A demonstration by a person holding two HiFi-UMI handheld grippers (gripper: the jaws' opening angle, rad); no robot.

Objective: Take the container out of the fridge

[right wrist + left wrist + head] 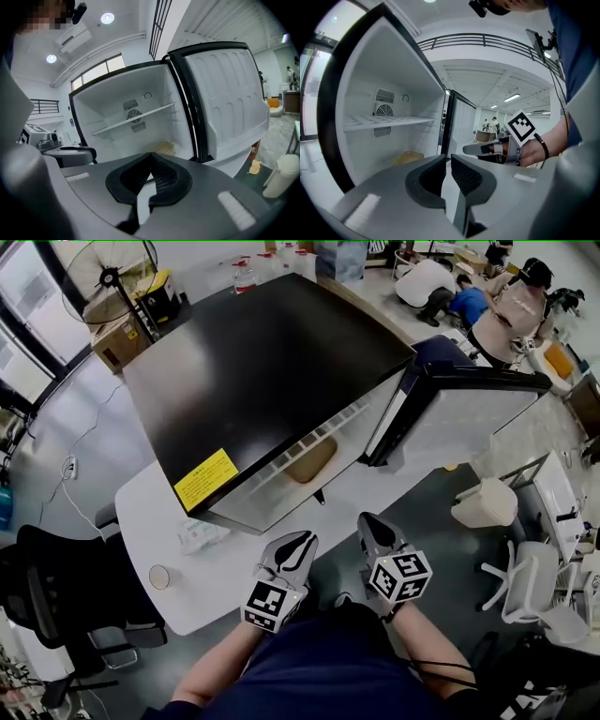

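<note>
Head view looks down on a small black fridge (244, 381) sitting on a white table (141, 512), with its door (450, 418) swung wide open to the right. There's a yellow sticker (204, 479) on the top near the front edge. The container (309, 463) is a tan, flattish tub sitting on the fridge floor, under the wire shelf (136, 117) and toward the door side. Nothing is touching it. Both grippers sit side by side in front of the opening, near the table edge and clear of the fridge. The left gripper (302, 542) points up at the fridge. In the left gripper view (446, 159) its jaws are almost together, with just a thin slit between the pads and nothing in it. The container (408, 157) shows up past the left jaw, low in the compartment. The right gripper (372, 524) is just beside the left one. You can also see it in the left gripper view (473, 149), held out in front of the open door. Over in the right gripper view (151, 157) its jaw tips are pressed together and it's holding nothing. The container (163, 148) sits straight ahead above those tips, on the bottom of the fridge near the hinge side.
</note>
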